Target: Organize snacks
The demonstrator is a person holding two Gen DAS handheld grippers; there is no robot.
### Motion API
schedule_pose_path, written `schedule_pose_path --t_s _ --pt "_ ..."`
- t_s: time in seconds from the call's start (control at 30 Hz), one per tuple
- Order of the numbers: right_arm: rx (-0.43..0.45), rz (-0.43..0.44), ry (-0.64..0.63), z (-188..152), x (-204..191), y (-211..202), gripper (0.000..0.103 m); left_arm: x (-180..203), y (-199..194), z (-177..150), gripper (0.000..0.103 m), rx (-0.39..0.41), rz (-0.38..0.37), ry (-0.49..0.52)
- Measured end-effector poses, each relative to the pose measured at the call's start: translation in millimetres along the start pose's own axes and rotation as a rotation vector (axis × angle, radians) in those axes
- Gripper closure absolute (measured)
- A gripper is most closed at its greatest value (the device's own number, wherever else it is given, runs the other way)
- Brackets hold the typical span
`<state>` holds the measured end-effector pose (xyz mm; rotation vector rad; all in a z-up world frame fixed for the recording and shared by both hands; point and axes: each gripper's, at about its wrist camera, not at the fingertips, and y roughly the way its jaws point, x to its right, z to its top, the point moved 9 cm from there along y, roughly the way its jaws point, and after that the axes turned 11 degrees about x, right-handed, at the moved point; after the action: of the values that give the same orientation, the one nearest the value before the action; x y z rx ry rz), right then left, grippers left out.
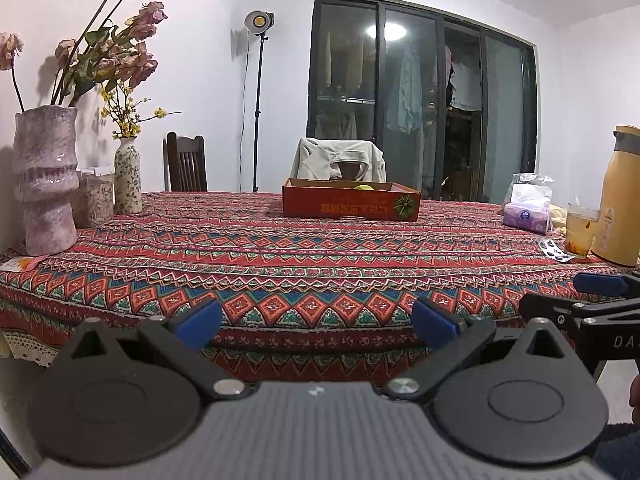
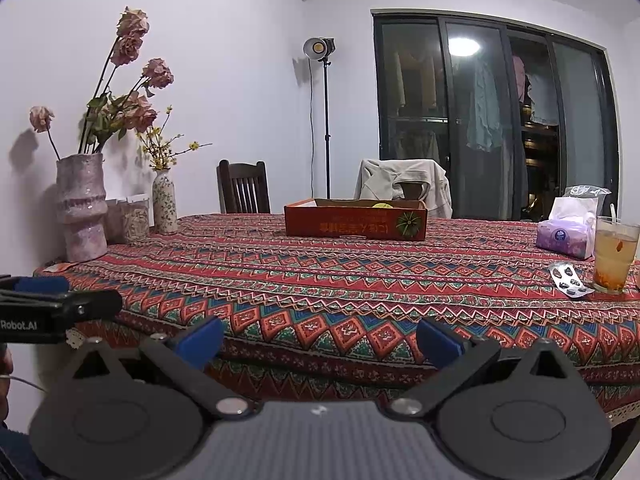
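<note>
Ahead of both grippers, well beyond the jaws, a red cardboard box [image 1: 351,200] sits on the far part of the bench [image 1: 280,264], which wears a red patterned cloth. Smth yellow [image 1: 362,187] shows just over the box rim; can't tell what it is.

Left gripper [image 1: 317,320] hangs at the near bench edge, jaws spread wide, nothing btwn them. Right gripper [image 2: 320,338] hangs at the same edge, jaws likewise spread and empty. Each gripper shows at the side of the other's view, so they're just beside each other.

Far left of the jaws: big pink vase [image 1: 45,176] w/ dried roses, small floral vase [image 1: 128,176] w/ yellow sprigs, clear jar [image 1: 98,200] btwn them. Far right of the jaws: purple tissue pack [image 2: 566,236], glass of amber drink [image 2: 614,258], blister pack of pills [image 2: 570,280] just beside the glass, yellow flask [image 1: 620,196] at the left view's edge.

Behind the bench: chair w/ a pale garment [image 1: 340,160] over it, dark wooden chair [image 1: 186,164], studio light on a stand [image 1: 259,22].
</note>
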<state>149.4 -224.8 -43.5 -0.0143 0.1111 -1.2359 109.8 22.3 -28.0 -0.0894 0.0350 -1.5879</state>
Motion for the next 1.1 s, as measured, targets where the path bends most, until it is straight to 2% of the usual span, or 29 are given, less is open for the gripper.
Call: schedule_pose_path --t_s 1.1 --pt "-0.004 -0.001 -0.003 -3.3 -2.0 -0.8 0.000 -0.2 0.1 0.2 0.000 0.003 -0.002 0.008"
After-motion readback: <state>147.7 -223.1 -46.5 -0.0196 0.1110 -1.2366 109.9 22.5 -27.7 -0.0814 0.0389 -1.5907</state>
